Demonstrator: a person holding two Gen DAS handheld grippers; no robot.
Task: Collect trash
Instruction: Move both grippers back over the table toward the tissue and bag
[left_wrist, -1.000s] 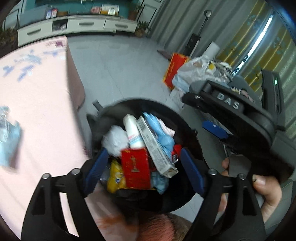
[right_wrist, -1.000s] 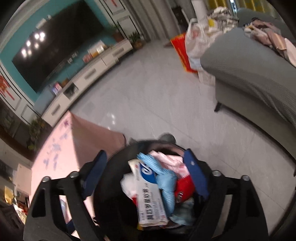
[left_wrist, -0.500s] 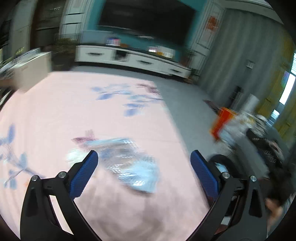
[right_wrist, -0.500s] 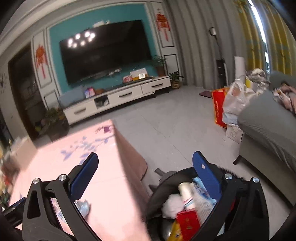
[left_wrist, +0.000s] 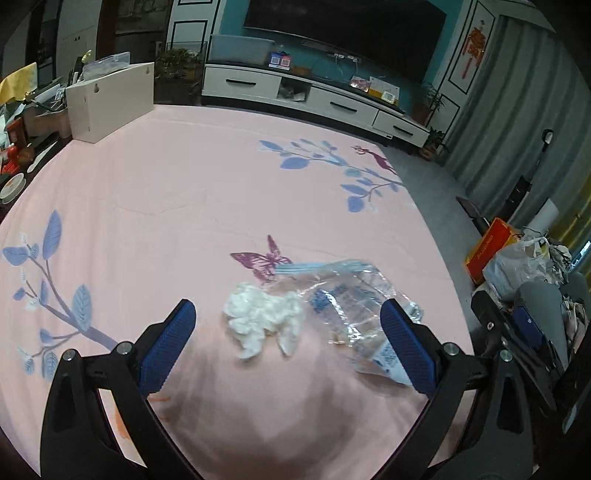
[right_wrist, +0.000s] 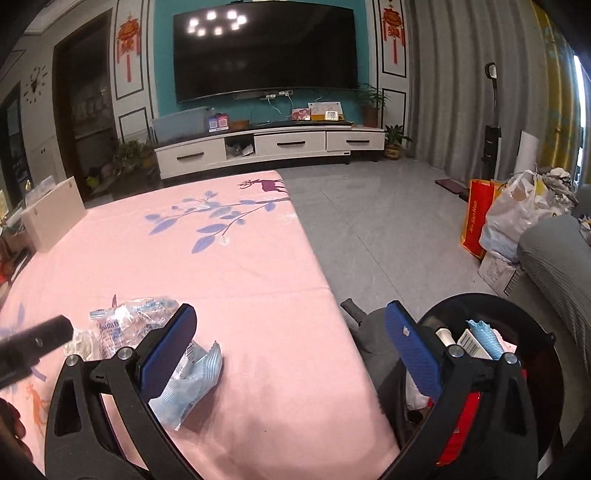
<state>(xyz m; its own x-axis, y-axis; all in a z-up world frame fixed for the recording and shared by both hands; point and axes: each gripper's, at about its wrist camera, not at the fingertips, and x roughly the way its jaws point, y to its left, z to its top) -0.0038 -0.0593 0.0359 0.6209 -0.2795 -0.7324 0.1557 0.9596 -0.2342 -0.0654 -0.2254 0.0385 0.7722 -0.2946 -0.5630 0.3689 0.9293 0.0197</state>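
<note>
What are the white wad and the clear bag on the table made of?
White wad: looks like crumpled tissue or soft paper, matte, with fluffy irregular folds. Clear bag: thin transparent plastic film, glossy, with crinkles, highlights, printed blue marks and a blue strip along its top edge. Both lie on the pink tablecloth, which looks like matte fabric.

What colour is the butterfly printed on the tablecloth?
Purple butterfly, clearest in the left wrist view.

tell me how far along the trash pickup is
Partly done. The black bin beside the table already holds a heap of packaging. Nothing is in hand: the left claw and right claw are both open and empty. Left on the pink tablecloth: a crumpled white tissue, a clear plastic bag and a light blue wrapper. The left claw is lined up around the tissue, likely next.
</note>
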